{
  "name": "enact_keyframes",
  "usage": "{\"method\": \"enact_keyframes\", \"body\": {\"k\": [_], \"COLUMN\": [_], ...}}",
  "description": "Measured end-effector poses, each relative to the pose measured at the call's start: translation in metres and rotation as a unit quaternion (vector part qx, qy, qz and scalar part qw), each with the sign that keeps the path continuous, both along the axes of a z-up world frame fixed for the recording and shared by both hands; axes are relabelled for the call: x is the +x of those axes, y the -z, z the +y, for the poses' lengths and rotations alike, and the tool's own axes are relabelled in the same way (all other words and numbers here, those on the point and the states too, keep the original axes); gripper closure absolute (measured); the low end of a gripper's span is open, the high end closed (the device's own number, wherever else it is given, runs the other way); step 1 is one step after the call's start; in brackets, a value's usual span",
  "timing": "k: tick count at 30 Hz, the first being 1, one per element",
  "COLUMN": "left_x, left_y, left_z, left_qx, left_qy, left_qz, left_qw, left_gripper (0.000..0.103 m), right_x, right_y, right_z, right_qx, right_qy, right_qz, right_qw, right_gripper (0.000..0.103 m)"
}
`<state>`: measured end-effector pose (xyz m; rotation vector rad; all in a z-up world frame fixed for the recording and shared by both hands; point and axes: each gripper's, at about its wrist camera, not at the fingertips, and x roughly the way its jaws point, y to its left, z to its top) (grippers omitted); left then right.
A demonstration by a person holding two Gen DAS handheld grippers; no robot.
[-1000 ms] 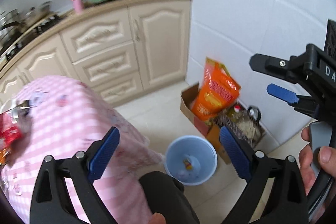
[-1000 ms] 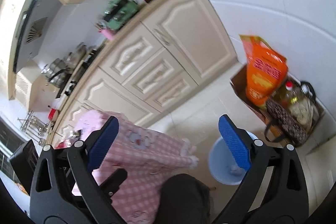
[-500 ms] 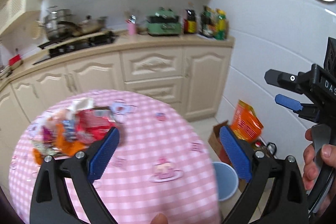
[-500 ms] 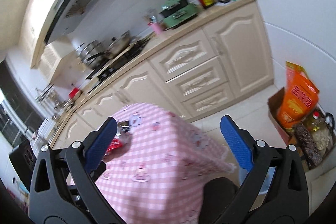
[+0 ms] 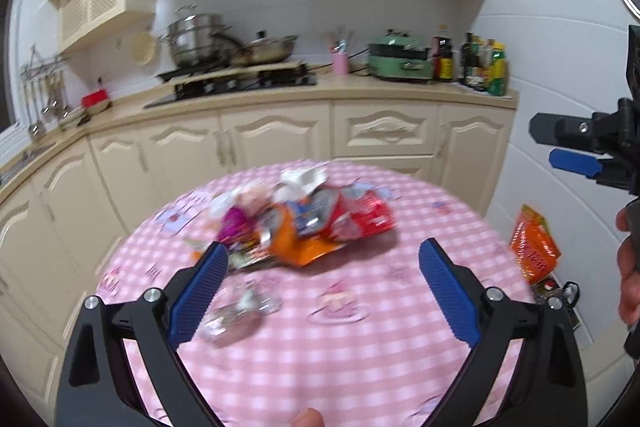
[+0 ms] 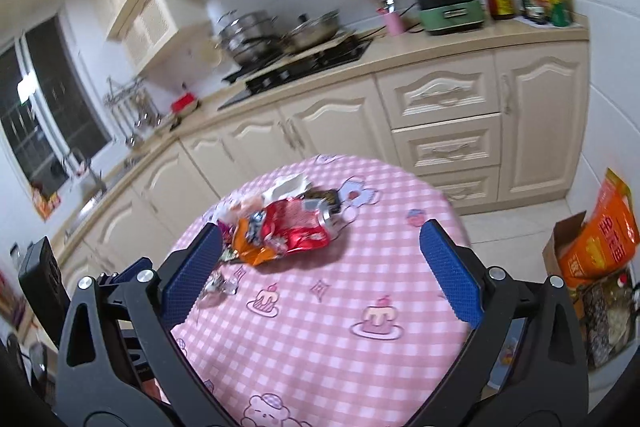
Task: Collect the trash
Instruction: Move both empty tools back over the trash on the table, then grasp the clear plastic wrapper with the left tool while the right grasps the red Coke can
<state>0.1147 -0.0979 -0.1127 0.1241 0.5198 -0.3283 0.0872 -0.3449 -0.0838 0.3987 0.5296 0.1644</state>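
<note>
A heap of snack wrappers (image 5: 308, 223) lies on the far half of the round table (image 5: 360, 355) with its pink checked cloth: red, orange and purple bags and white crumpled paper. The same trash heap (image 6: 288, 227) shows in the right wrist view. A clear crumpled wrapper (image 5: 236, 311) lies nearer, beside the left finger; the clear wrapper (image 6: 218, 287) is also in the right wrist view. My left gripper (image 5: 320, 291) hangs open and empty above the table, short of the heap. My right gripper (image 6: 320, 267) is open and empty too, and its blue pad (image 5: 576, 161) shows at the left view's right edge.
Cream cabinets (image 5: 280, 139) and a counter with stove, pots (image 5: 196, 43), a green appliance (image 5: 400, 61) and bottles run behind the table. An orange bag (image 6: 604, 231) in a cardboard box stands on the floor at the right wall. A hand (image 5: 628, 267) is at the right edge.
Both cameras have swung up from the floor and the blue bin to the table. The trash heap has come into the middle of both views and closer. Both grippers stayed open.
</note>
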Motion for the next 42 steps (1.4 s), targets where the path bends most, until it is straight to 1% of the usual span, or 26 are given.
{"method": "enact_keyframes", "body": {"k": [5, 7, 12, 16, 24, 26, 29, 30, 31, 32, 33, 34, 36, 42], "left_x": [0.013, 0.020, 0.035, 0.050, 0.076, 0.083, 0.090, 0.092, 0.095, 0.098, 0.101, 0.102, 0.103, 0.094], "left_y": [0.020, 0.029, 0.049, 0.061, 0.076, 0.081, 0.085, 0.086, 0.088, 0.090, 0.092, 0.095, 0.096, 0.091], "left_z": [0.033, 0.042, 0.055, 0.056, 0.053, 0.052, 0.051, 0.050, 0.050, 0.050, 0.050, 0.050, 0.051, 0.049], "left_qx": [0.008, 0.019, 0.032, 0.041, 0.024, 0.021, 0.012, 0.009, 0.006, 0.003, 0.000, -0.004, -0.009, -0.010], "left_qy": [-0.017, -0.026, -0.034, -0.036, -0.035, -0.038, -0.035, -0.032, -0.029, -0.028, -0.026, -0.024, -0.020, -0.015], "left_qz": [0.019, 0.028, 0.048, 0.066, 0.104, 0.117, 0.133, 0.137, 0.143, 0.151, 0.160, 0.166, 0.171, 0.152], "left_qw": [0.9996, 0.9991, 0.9978, 0.9963, 0.9937, 0.9922, 0.9904, 0.9900, 0.9892, 0.9881, 0.9868, 0.9858, 0.9851, 0.9882], "left_gripper": [0.009, 0.009, 0.009, 0.009, 0.009, 0.009, 0.010, 0.015, 0.024, 0.027, 0.037, 0.044, 0.044, 0.046], "right_x": [0.030, 0.042, 0.069, 0.090, 0.141, 0.154, 0.171, 0.176, 0.179, 0.181, 0.182, 0.181, 0.178, 0.154], "right_y": [0.017, 0.024, 0.041, 0.052, 0.071, 0.078, 0.090, 0.094, 0.097, 0.101, 0.102, 0.103, 0.106, 0.099], "right_z": [0.030, 0.041, 0.062, 0.075, 0.091, 0.091, 0.086, 0.085, 0.084, 0.084, 0.085, 0.086, 0.087, 0.071], "right_qx": [-0.016, -0.023, -0.040, -0.053, -0.073, -0.080, -0.077, -0.070, -0.064, -0.060, -0.059, -0.059, -0.056, -0.030], "right_qy": [-0.026, -0.033, -0.055, -0.067, -0.072, -0.066, -0.056, -0.058, -0.062, -0.069, -0.072, -0.075, -0.079, -0.073], "right_qz": [0.031, 0.043, 0.067, 0.083, 0.116, 0.130, 0.151, 0.154, 0.156, 0.159, 0.159, 0.158, 0.153, 0.129], "right_qw": [0.999, 0.998, 0.995, 0.993, 0.988, 0.986, 0.984, 0.984, 0.984, 0.983, 0.983, 0.983, 0.983, 0.989], "right_gripper": [0.006, 0.006, 0.006, 0.006, 0.006, 0.006, 0.006, 0.006, 0.006, 0.006, 0.008, 0.008, 0.009, 0.009]}}
